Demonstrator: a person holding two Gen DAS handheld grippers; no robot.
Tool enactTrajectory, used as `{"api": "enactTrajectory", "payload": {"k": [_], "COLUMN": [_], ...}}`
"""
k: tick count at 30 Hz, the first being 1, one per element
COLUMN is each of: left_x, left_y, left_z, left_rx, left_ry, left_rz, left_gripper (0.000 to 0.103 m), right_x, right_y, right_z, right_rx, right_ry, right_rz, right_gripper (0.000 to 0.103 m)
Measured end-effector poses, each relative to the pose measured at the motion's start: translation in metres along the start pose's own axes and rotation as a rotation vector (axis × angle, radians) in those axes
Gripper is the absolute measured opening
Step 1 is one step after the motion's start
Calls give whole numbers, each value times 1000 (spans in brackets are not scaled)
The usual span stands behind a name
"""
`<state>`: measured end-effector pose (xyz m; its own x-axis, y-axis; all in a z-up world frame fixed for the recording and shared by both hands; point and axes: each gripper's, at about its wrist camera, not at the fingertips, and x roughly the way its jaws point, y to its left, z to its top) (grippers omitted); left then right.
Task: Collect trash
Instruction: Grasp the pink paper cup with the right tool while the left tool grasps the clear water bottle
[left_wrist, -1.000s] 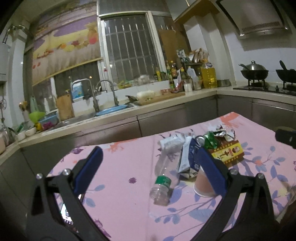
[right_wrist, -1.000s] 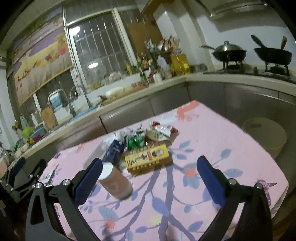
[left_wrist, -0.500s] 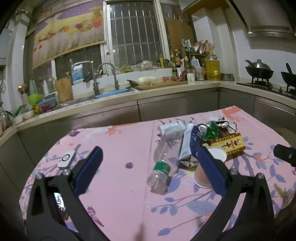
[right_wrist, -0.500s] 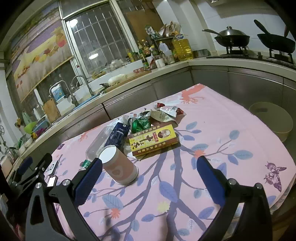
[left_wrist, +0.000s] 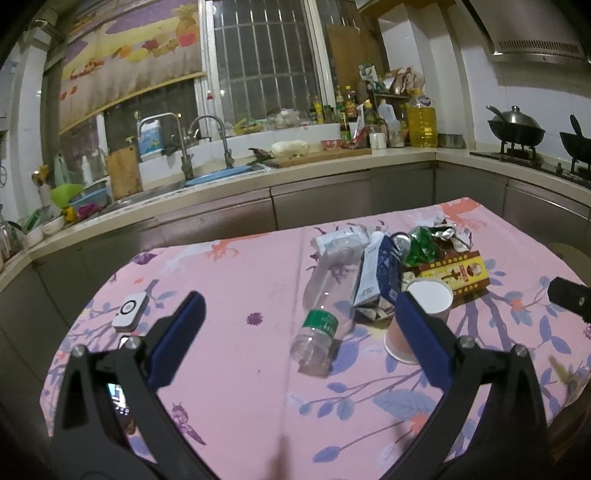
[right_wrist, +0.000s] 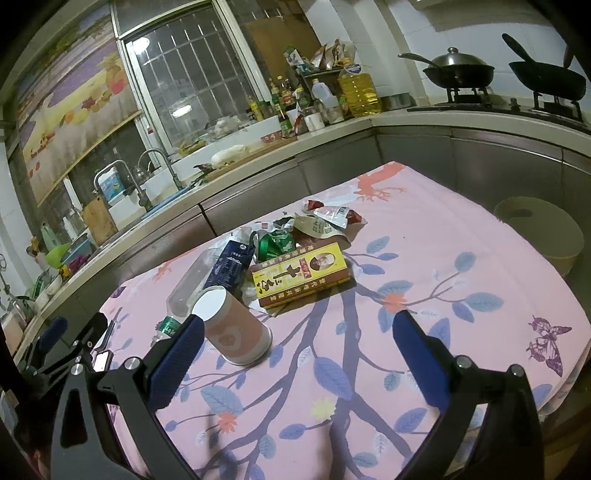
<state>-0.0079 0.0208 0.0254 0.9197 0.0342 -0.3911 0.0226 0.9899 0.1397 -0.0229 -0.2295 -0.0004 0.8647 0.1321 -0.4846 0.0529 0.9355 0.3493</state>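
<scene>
Both grippers, left (left_wrist: 299, 325) & right (right_wrist: 297, 343), gape wide, holding nothing, above the pink tablecloth (right_wrist: 424, 258). Trash sits mid-table: paper cup (right_wrist: 234, 330) on its side, clear bottle (left_wrist: 325, 299), yellow box (right_wrist: 301, 275).

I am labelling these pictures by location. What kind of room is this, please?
A home kitchen, most likely: a sink tap, pans on a gas stove and a bottle of cooking oil.

Our left gripper (left_wrist: 300, 325) and right gripper (right_wrist: 298, 339) share one build: we see matte black angular arms, each carrying silver round-headed screws near the joints, and flat blue textured pads (right_wrist: 176, 365) lining the inner face of each finger.
</scene>
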Motion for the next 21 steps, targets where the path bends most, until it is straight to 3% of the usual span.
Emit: {"api": "enactTrajectory", "payload": {"k": [9, 21], "left_x": [2, -1], "left_y": [0, -2], "left_z": [-2, -5], "left_rx": [4, 48], "left_ry": [10, -29], "left_rz": [-1, 50], "left_gripper": [99, 99], "right_x": [4, 8], "right_y": [-2, -2], "right_z": [-2, -5], "right_rx": [0, 1], "right_ry": [24, 48], "right_rz": [-2, -3], "right_gripper": [98, 98]}}
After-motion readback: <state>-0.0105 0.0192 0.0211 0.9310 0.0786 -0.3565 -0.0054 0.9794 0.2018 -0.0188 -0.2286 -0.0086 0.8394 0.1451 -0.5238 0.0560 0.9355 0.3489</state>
